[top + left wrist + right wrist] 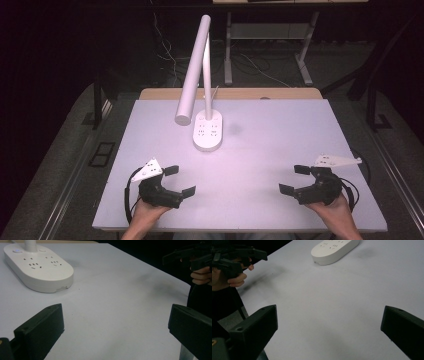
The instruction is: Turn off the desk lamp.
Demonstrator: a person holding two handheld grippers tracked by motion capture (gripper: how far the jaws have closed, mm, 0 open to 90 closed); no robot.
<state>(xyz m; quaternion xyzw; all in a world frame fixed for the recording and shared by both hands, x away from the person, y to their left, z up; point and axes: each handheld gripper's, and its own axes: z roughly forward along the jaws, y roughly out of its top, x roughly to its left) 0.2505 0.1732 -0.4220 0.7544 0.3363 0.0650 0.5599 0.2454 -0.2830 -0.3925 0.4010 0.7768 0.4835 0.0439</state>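
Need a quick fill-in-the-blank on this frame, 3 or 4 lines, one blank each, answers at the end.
1. The lamp base carries rows of power ____ on its top face.
2. Both the left gripper and the right gripper have their jaws ____.
3. The lamp's colour is ____.
4. Between the two grippers, the table surface holds ____ objects.

Answers: sockets; open; white; no

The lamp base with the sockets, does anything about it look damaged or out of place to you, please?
Little stands out. The lamp base sits flat on the white table, its stem upright and head angled forward. One small oddity: the left gripper view shows a slight chip or notch on the base's lower near edge. Both the left gripper and right gripper are open, apart from it.
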